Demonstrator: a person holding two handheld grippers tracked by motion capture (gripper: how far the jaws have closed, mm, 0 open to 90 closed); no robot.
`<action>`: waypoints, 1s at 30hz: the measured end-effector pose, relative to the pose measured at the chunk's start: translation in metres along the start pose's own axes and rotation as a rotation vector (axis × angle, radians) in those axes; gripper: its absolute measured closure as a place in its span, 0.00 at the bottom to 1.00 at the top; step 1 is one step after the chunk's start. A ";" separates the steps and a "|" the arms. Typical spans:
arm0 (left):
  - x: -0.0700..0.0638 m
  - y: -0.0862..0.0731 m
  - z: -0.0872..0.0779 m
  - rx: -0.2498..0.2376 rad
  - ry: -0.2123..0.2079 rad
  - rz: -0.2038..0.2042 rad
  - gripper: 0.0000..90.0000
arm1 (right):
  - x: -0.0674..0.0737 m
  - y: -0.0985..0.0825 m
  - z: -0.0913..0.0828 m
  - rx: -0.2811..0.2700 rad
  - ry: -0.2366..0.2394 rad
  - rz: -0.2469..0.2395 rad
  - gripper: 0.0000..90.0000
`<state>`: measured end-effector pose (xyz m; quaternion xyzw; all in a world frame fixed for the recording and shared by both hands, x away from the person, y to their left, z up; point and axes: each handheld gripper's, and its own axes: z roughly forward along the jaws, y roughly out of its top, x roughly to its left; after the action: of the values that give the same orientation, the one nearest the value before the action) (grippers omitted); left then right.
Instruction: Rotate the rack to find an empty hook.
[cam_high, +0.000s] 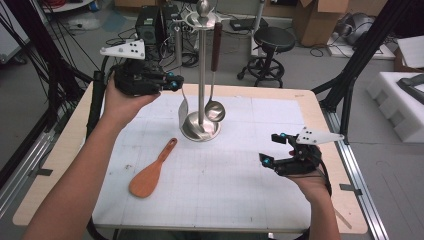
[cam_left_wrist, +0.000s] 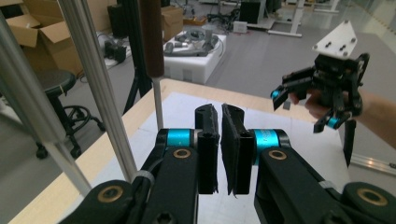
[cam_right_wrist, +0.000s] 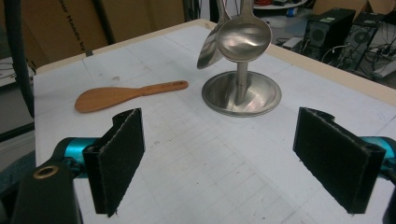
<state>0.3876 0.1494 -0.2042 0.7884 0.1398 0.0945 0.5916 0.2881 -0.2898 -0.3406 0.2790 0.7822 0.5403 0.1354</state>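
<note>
From the high view, the left hand-held gripper (cam_high: 172, 82) is raised beside the rack (cam_high: 201, 70), level with the upper part of its pole. Its own view shows what the high one cannot: the two pads meet almost face to face with nothing between them, so it is closed and empty. That same view looks past a brown handle (cam_left_wrist: 152, 37) hanging close ahead, and across to the right hand-held gripper (cam_left_wrist: 303, 107) held over the far part of the bench.

The right hand-held gripper (cam_high: 272, 148) sits low near the bench's right edge. In its own view the jaws stand wide apart, open and holding nothing, and between them lie the wooden spatula (cam_right_wrist: 126, 94) flat on the mat and the rack's round steel base (cam_right_wrist: 241, 97), with the ladle (cam_right_wrist: 243, 37) bowl hanging just above that base beside a second steel utensil.

The bench (cam_high: 65, 145) is light wood covered by a white gridded mat (cam_high: 225, 185). In the high view the spatula (cam_high: 151, 170) lies left of centre, well apart from both grippers, its handle pointing toward the rack.

Around the bench are a black stool (cam_high: 272, 42), cardboard boxes (cam_high: 317, 20), cables on the grey floor, and white foam blocks (cam_high: 400, 100) to the right.
</note>
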 end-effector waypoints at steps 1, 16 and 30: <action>0.001 0.001 0.000 -0.005 -0.004 -0.004 0.96 | 0.000 0.000 0.000 0.000 0.001 -0.002 0.18; 0.006 0.042 0.011 -0.024 -0.033 0.015 0.99 | 0.000 -0.001 0.004 0.014 -0.001 0.000 0.18; 0.016 0.081 0.014 -0.051 0.027 0.046 0.99 | -0.002 -0.002 0.001 0.011 -0.005 0.018 0.18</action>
<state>0.4156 0.1206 -0.1309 0.7748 0.1272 0.1220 0.6071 0.2897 -0.2905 -0.3430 0.2882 0.7823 0.5364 0.1311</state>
